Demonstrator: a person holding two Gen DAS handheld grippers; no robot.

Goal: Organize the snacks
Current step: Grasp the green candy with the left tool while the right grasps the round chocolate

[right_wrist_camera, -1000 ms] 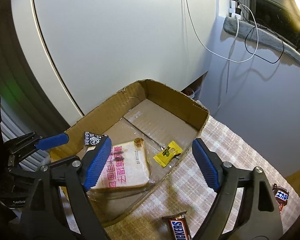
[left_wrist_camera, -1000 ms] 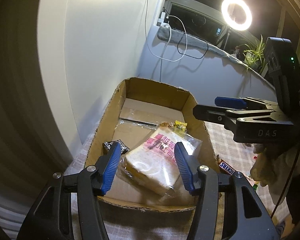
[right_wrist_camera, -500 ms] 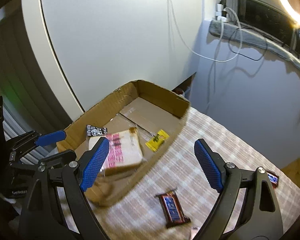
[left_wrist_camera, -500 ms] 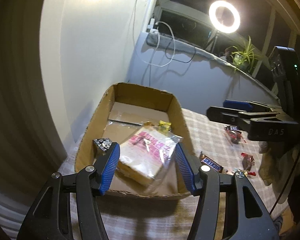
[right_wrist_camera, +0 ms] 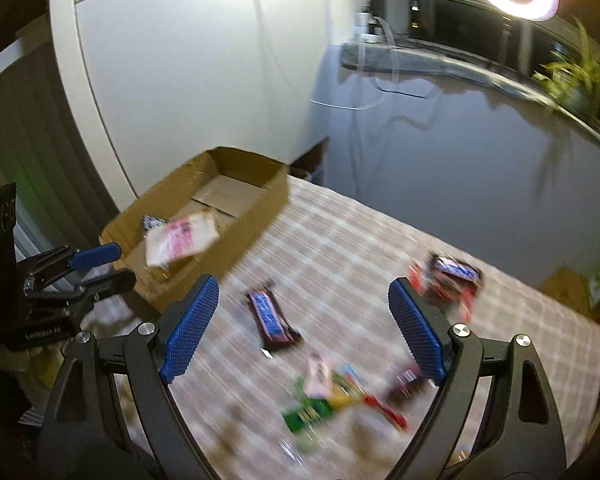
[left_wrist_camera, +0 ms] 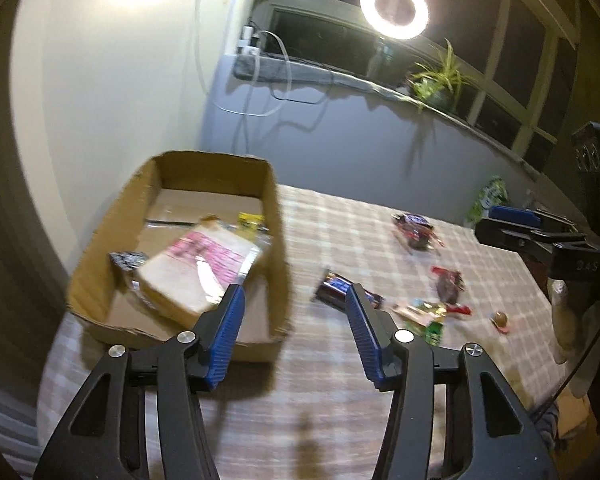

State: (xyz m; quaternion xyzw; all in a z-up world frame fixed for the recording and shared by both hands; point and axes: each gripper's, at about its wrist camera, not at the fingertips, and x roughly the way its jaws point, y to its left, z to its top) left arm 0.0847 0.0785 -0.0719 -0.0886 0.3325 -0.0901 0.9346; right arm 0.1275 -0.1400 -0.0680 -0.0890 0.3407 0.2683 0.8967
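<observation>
Snacks lie in two groups: some loose on the checked tablecloth [right_wrist_camera: 340, 240], some inside the cardboard box [left_wrist_camera: 278, 240] at the table's far left corner. Nearest the right gripper [right_wrist_camera: 304, 324], whose blue-padded fingers are spread wide with nothing between them, sits a blurred heap of small packets [right_wrist_camera: 320, 396] in green, pink and red. Just beyond it a dark chocolate bar [right_wrist_camera: 270, 316] lies flat on the cloth, between the heap and the box. Off to the right, near the right finger, is a red and dark wrapped bar [right_wrist_camera: 448, 280], apart from the others.

The left gripper [left_wrist_camera: 296, 320] hangs above the cloth beside the box's near right corner, its fingers also spread and empty. In its view the chocolate bar [left_wrist_camera: 340, 286] shows between the fingertips, with the packet heap [left_wrist_camera: 420, 314] and a small round sweet [left_wrist_camera: 500, 318] to the right.

Inside the box a bagged slice of bread [left_wrist_camera: 200, 264] with pink print lies tilted near the front. A small black-and-white packet [left_wrist_camera: 128, 258] touches its left side, and a yellow candy [left_wrist_camera: 250, 220] lies behind it.

Farther back, a ring light [left_wrist_camera: 394, 8] glows above the window ledge, where a potted plant [left_wrist_camera: 440, 80] stands.
</observation>
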